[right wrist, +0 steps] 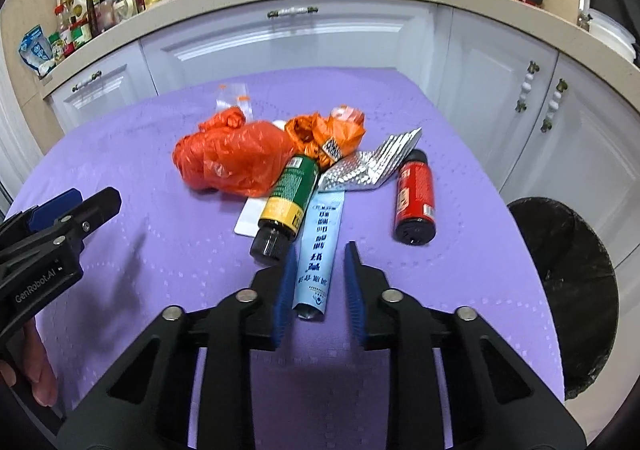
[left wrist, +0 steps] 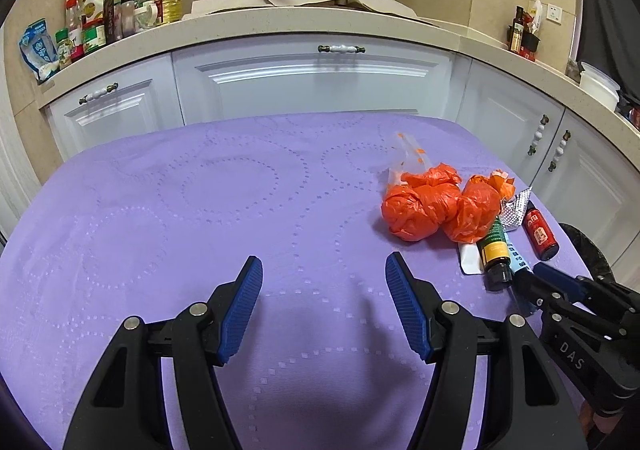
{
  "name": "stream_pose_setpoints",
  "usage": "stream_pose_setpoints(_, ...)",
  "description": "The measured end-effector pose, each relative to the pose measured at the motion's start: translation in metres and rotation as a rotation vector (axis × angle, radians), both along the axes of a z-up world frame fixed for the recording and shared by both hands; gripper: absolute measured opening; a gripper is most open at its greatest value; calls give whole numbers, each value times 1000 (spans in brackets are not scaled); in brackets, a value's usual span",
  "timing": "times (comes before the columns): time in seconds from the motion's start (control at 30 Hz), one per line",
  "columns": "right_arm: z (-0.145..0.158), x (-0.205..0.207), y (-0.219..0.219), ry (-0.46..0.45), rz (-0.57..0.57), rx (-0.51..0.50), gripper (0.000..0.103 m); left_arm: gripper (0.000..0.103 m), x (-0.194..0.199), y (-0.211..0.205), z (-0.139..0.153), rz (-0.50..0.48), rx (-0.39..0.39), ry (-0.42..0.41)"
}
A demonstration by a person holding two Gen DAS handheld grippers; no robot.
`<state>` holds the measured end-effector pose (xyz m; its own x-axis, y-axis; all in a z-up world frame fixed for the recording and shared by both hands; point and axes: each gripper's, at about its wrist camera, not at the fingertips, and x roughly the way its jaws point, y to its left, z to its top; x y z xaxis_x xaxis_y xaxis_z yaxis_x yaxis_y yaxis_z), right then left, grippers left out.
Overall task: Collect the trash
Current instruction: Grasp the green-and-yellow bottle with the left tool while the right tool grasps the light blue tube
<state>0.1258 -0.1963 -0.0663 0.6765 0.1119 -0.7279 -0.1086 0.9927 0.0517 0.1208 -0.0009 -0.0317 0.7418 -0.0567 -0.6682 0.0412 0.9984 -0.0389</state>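
Note:
A trash pile lies on the purple tablecloth [right wrist: 168, 250]: crumpled orange bags [right wrist: 232, 158] [left wrist: 424, 206], a green-labelled bottle [right wrist: 286, 194] on its side, a red bottle [right wrist: 416, 194], foil blister packs [right wrist: 368, 170] and a light blue tube [right wrist: 320, 226]. My right gripper [right wrist: 320, 250] straddles the near end of the tube, jaws narrow, with cloth still showing between the tube and the right pad. My left gripper [left wrist: 324, 262] stands open over bare cloth left of the pile, nothing between its fingers.
A bin with a black liner [right wrist: 568, 270] stands off the table's right edge. White cabinets [left wrist: 312, 82] and a counter with bottles and pans lie behind the table. A white card [right wrist: 250, 220] lies under the green bottle. A hand [right wrist: 36, 370] shows at lower left.

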Motion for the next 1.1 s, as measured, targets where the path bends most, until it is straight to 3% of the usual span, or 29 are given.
stream_pose_setpoints(0.33, 1, -4, -5, -3, 14, 31, 12, 63, -1, -10, -1, -23, 8, 3)
stream_pose_setpoints(0.8, 28, -31, -36, -134, -16, 61, 12, 63, -3, -54, -1, -109, 19, 0)
stream_pose_setpoints(1.1, 24, -24, -72, -142, -71, 81, 12, 63, 8, -92, -6, -164, 35, 25)
